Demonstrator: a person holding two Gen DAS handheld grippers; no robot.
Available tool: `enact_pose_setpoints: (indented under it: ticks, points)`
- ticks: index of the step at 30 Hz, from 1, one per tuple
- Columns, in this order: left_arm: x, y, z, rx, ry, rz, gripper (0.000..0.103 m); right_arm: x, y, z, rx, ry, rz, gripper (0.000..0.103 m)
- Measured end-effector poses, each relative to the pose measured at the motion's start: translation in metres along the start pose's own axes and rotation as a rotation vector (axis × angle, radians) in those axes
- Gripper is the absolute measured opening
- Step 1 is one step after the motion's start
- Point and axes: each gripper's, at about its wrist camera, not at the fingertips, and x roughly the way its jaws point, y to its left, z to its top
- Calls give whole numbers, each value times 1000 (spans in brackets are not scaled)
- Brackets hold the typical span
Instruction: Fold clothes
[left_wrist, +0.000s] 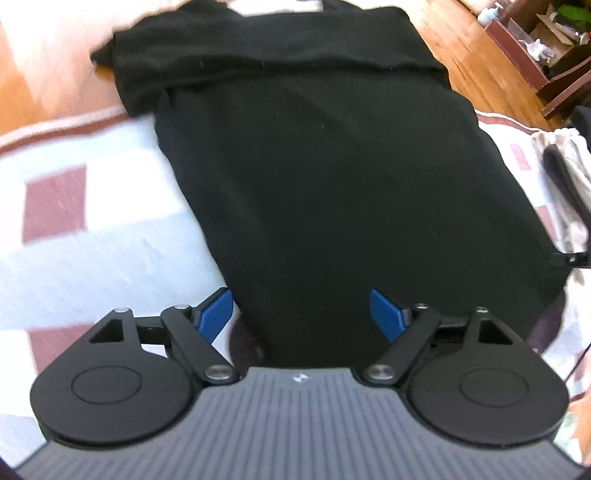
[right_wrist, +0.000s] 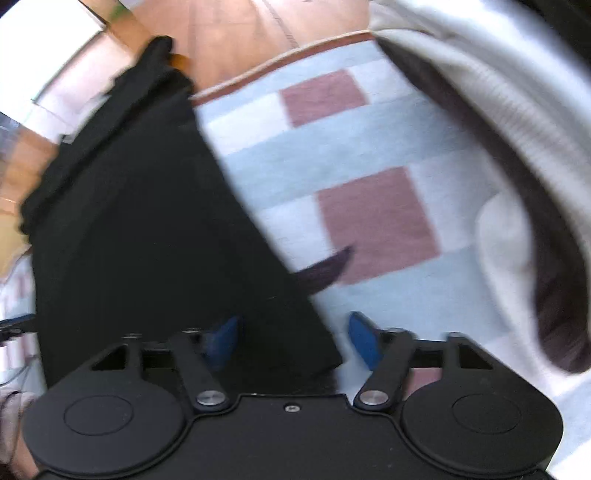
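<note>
Checked bedding (left_wrist: 92, 236) in pale blue, white and dusty rose carries everything I am working on; it looks like a bed or padded mat, so I call it the bed, and a wooden floor (left_wrist: 476, 62) shows past its far edge.

My left gripper (left_wrist: 301, 314) hangs with its blue fingers (left_wrist: 216, 314) spread wide and nothing between them, poised above the near hem of the black garment (left_wrist: 332, 184). My right gripper (right_wrist: 293, 339) is likewise spread and holds nothing; the garment's near right corner lies under the gap between its fingers, though whether a pad touches the cloth I cannot tell through the blur.

Outward from there, the black garment lies flat and lengthwise, running from the near edge of the bed to the far edge. Its far end is already turned back over itself in a thick band (left_wrist: 266, 55), with a little of it spilling past the far edge. I judge one fold made and the rest still to come: the long body remains a single open panel, and I would next take both near corners and bring them up.

Beside the garment toward the right edge lies a pile of pale ribbed clothing (right_wrist: 517, 122) with a dark lining, unfolded. Beyond the far right corner stands a wooden box (left_wrist: 535, 51) of clutter on the floor.
</note>
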Motion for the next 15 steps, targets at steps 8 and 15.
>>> enact_pose_setpoints:
  ticks: [8, 15]
  points:
    - [-33, -39, 12, 163, -307, 45, 81, -34, 62, 27, -238, -207, 181, 9]
    - [-35, -91, -12, 411, -313, -195, 81, -49, 129, 92, -321, -341, 234, 8]
